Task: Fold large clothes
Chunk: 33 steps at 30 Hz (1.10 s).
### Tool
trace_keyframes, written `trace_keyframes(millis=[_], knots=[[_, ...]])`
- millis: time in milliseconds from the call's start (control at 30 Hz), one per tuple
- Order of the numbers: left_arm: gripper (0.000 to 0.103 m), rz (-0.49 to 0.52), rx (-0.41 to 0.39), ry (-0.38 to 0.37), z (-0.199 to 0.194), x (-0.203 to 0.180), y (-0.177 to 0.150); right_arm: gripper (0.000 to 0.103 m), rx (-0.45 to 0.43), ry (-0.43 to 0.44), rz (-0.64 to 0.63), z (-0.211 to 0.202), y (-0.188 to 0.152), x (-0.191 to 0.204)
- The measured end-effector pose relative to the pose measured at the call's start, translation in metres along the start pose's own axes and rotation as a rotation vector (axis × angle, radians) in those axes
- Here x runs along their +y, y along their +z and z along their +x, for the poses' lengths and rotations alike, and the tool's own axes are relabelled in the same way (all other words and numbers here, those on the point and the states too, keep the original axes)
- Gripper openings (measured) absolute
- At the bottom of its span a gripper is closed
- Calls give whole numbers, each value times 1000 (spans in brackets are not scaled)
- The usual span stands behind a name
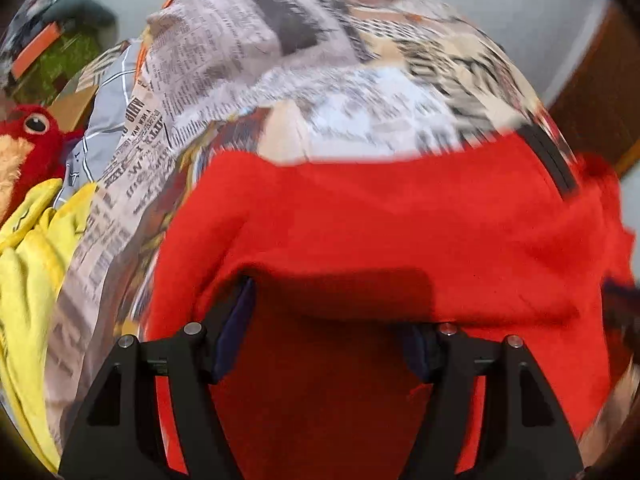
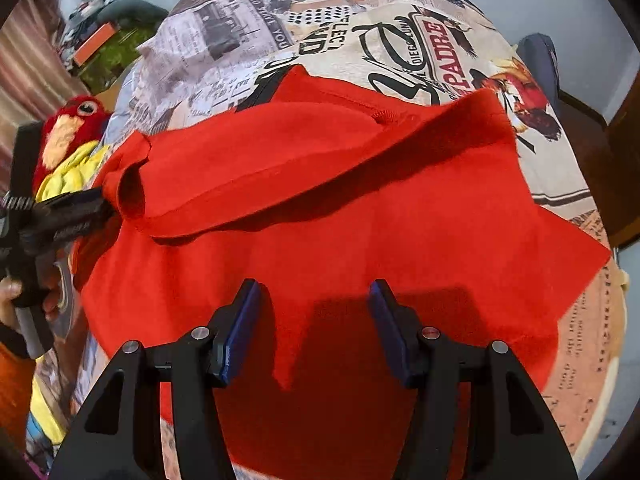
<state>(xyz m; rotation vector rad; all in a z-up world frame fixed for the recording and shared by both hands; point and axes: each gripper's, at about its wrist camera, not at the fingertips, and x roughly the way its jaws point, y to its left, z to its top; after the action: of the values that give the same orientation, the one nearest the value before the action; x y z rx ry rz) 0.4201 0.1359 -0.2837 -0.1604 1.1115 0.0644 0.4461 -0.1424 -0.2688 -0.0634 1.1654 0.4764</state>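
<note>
A large red garment [image 2: 360,216] lies spread on the newspaper-print bedspread [image 2: 400,32], its top part folded over into a thick roll. My right gripper [image 2: 314,286] hovers low over the near edge, open, with a small peak of red cloth between its blue pads [image 2: 240,328] that neither pad touches. A hand [image 2: 12,292] holds my left gripper [image 2: 92,204] at the rolled left end of the garment. In the left wrist view the red garment [image 1: 380,220] drapes over the tips of my left gripper [image 1: 332,308]. Its jaws stand wide apart and the right pad is mostly hidden.
A red parrot plush [image 2: 76,120] and yellow cloth [image 1: 32,260] lie at the bed's left side, beside grey checked fabric [image 1: 104,128]. A cluttered pile with an orange box [image 2: 96,42] sits far back left. Dark wooden furniture [image 2: 616,152] stands to the right, a blue item [image 2: 540,60] behind.
</note>
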Motion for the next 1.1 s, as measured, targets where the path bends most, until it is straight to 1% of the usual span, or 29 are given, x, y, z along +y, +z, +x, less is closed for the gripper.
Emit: trace_keyframes(millis=[67, 100, 167, 300, 400, 500, 533, 600, 633, 667, 700, 767, 800, 933, 1000, 1033, 1100], knots=[[67, -31, -2, 12, 12, 7, 16, 56, -10, 11, 26, 1, -2, -1], [67, -46, -6, 51, 21, 13, 26, 56, -18, 25, 45, 1, -4, -5], [75, -68, -6, 90, 30, 22, 37, 57, -30, 38, 62, 0, -8, -7], [75, -87, -21, 146, 29, 30, 39, 58, -35, 9, 50, -3, -15, -10], [75, -24, -18, 161, 22, 25, 25, 61, -31, -6, 61, -3, -18, -17], [75, 87, -4, 128, 9, 11, -3, 61, -23, -1, 83, -4, -20, -22], [75, 117, 1, 130, 6, 7, -12, 61, -24, -6, 86, -6, -21, -21], [76, 184, -10, 161, -3, 1, -34, 61, -33, -22, 75, -8, -25, -21], [76, 217, -30, 183, -10, 0, -47, 62, -38, -34, 69, -9, -28, -20], [77, 229, -40, 194, -15, 0, -56, 63, -43, -43, 67, -10, -31, -21], [79, 229, -37, 184, -19, 4, -64, 65, -50, -44, 72, -13, -36, -24], [79, 186, -2, 151, -25, 18, -79, 66, -59, -38, 99, -17, -43, -31], [79, 149, 13, 147, -28, 28, -87, 66, -63, -32, 115, -21, -47, -36], [79, 40, 26, 169, -38, 58, -116, 66, -72, -24, 160, -34, -63, -48], [79, 3, 18, 174, -48, 69, -127, 66, -65, -17, 166, -41, -70, -50], [79, -17, 13, 183, -55, 74, -132, 66, -59, -42, 160, -44, -75, -49], [79, -51, 0, 175, -70, 80, -136, 66, -60, -118, 131, -50, -81, -44]])
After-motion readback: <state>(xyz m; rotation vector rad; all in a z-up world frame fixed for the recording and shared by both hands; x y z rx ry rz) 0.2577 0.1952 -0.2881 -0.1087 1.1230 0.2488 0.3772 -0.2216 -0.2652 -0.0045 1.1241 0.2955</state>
